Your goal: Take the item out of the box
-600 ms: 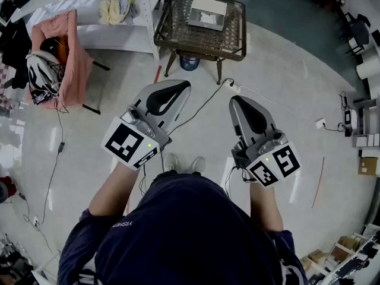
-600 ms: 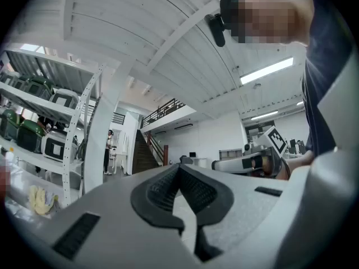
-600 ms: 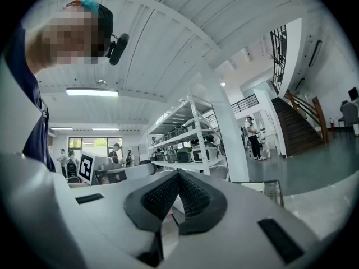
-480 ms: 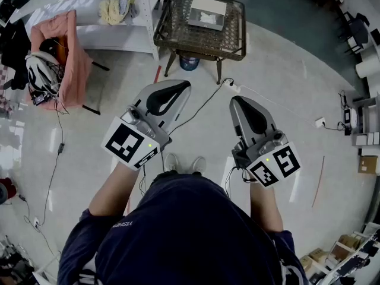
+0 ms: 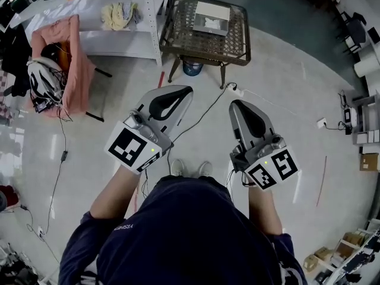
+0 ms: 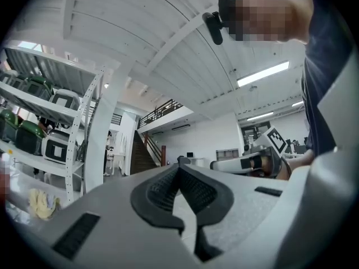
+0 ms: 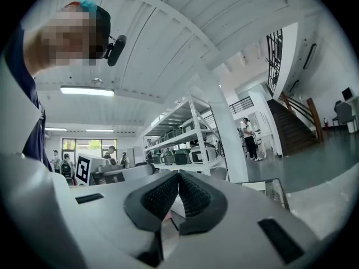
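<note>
An open pale box point(image 5: 212, 16) with something white inside sits on a dark wicker table point(image 5: 178, 35) at the top of the head view. My left gripper point(image 5: 186, 90) is held over the floor, well short of the table, pointing towards it. Its jaws are shut with nothing between them, as the left gripper view point(image 6: 180, 162) shows. My right gripper point(image 5: 236, 103) hovers beside it, also shut and empty, with its pads point(image 7: 185, 194) pressed together. Neither gripper touches the box.
A white shelf unit point(image 5: 113, 37) with a bundle of cloth point(image 5: 119, 13) stands left of the table. A pink cloth and a helmet point(image 5: 43, 82) hang on a chair at far left. A cable and power strip point(image 5: 233, 88) lie on the floor. A blue object point(image 5: 192, 69) sits under the table.
The table and box sit slightly lower and more to the right in the head view. Both grippers have shifted a little forward and stay shut.
</note>
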`<action>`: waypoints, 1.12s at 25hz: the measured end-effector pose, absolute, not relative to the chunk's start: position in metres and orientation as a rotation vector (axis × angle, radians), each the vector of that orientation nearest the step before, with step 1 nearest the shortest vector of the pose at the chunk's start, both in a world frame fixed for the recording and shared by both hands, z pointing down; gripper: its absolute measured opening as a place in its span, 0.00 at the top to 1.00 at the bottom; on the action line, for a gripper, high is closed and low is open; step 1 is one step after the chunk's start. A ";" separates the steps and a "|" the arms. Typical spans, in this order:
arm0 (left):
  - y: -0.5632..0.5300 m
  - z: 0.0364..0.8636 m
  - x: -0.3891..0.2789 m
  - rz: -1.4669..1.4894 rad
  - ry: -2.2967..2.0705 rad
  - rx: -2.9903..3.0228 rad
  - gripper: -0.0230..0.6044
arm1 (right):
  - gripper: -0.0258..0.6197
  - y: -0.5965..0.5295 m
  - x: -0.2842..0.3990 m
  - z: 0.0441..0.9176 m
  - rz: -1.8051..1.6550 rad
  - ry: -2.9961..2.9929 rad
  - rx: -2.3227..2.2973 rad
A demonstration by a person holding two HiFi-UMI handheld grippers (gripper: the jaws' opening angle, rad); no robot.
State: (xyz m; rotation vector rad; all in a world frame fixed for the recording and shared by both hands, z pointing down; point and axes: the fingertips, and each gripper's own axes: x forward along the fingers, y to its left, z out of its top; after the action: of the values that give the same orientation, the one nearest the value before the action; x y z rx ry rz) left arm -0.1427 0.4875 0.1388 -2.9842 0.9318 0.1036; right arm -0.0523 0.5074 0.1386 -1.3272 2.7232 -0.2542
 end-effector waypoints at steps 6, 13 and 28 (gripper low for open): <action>0.474 0.142 -0.154 0.088 0.918 -2.991 0.95 | 0.92 0.495 -0.062 0.142 -0.273 2.709 -1.347; 0.441 0.150 -0.151 0.066 0.923 -2.995 0.95 | 0.92 0.461 -0.058 0.148 -0.285 2.700 -1.347; 0.291 0.175 -0.086 -0.040 1.042 -2.987 0.95 | 0.92 0.306 0.014 0.174 -0.374 2.747 -1.268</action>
State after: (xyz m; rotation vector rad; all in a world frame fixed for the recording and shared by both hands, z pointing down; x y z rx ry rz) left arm -0.0860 0.2914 0.1753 -2.9867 1.0417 -0.0400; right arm 0.0141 0.3060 0.1743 -1.2684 2.7473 -0.3735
